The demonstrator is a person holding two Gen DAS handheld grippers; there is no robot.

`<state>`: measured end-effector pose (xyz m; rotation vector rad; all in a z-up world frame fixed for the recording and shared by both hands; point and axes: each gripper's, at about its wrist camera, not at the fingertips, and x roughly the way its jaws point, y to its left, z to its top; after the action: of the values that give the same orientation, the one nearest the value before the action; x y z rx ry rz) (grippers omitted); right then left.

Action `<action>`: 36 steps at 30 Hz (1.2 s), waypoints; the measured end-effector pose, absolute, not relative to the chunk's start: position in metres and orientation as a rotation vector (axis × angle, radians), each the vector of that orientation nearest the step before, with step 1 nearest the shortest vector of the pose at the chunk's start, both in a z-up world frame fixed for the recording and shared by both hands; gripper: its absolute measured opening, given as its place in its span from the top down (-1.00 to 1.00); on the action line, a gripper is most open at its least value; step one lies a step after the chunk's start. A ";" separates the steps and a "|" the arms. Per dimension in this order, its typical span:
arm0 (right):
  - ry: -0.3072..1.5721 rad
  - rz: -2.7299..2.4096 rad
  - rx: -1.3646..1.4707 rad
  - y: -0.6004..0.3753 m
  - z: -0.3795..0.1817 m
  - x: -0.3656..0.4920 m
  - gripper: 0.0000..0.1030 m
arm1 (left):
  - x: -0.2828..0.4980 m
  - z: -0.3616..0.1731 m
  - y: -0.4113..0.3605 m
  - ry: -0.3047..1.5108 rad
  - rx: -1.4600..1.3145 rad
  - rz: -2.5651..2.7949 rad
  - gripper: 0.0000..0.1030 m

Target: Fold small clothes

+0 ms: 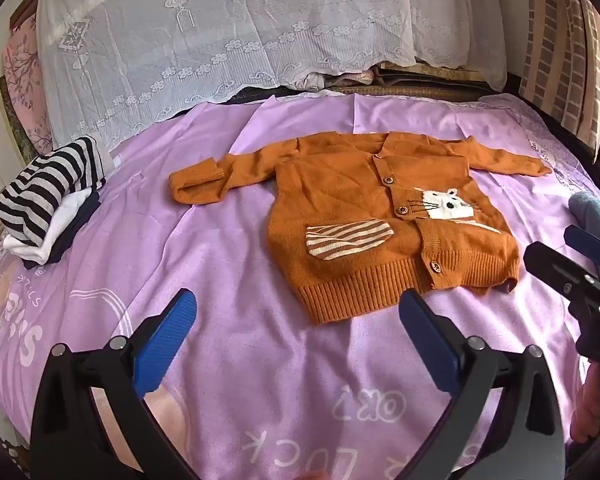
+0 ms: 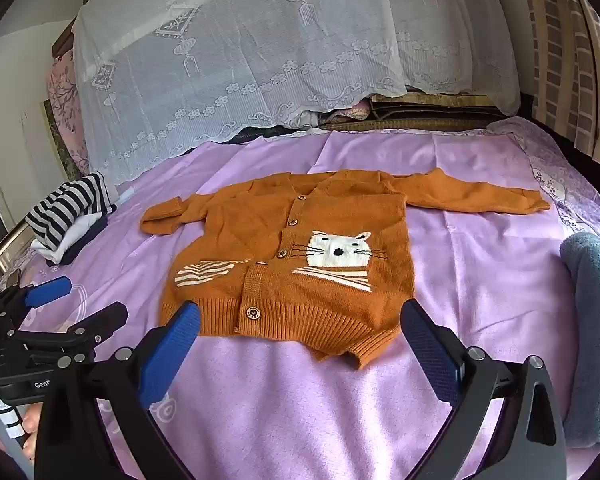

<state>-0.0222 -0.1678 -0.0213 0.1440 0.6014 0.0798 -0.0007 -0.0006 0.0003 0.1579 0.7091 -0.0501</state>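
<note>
A small orange knitted cardigan [image 1: 380,216] with a white cat face and wooden buttons lies flat, front up, on the purple bed sheet [image 1: 260,360], sleeves spread to both sides. It also shows in the right wrist view [image 2: 292,256]. My left gripper [image 1: 298,312] is open and empty, just short of the cardigan's ribbed hem. My right gripper [image 2: 300,320] is open and empty, its tips level with the hem. The right gripper also shows at the right edge of the left wrist view [image 1: 572,264], and the left gripper at the left of the right wrist view [image 2: 76,300].
A pile of folded clothes with a black-and-white striped top [image 1: 48,196] sits at the left edge of the bed. A blue-grey towel [image 2: 596,320] lies at the right. A white lace cover [image 1: 240,40] drapes bedding at the back. Curtains [image 2: 572,60] hang at the right.
</note>
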 end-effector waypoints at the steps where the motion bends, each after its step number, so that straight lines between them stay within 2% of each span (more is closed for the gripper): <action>1: 0.602 0.080 0.145 -0.168 -0.021 -0.022 -0.93 | -0.001 0.001 -0.001 0.706 0.161 -0.048 -0.92; 36: 0.625 0.094 0.141 -0.163 -0.025 -0.021 -0.93 | 0.006 -0.005 0.011 0.747 0.134 -0.040 -0.92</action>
<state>-0.0213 -0.1632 -0.0251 0.1411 0.6248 0.0940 0.0059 0.0106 -0.0047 0.1342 0.7470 -0.0397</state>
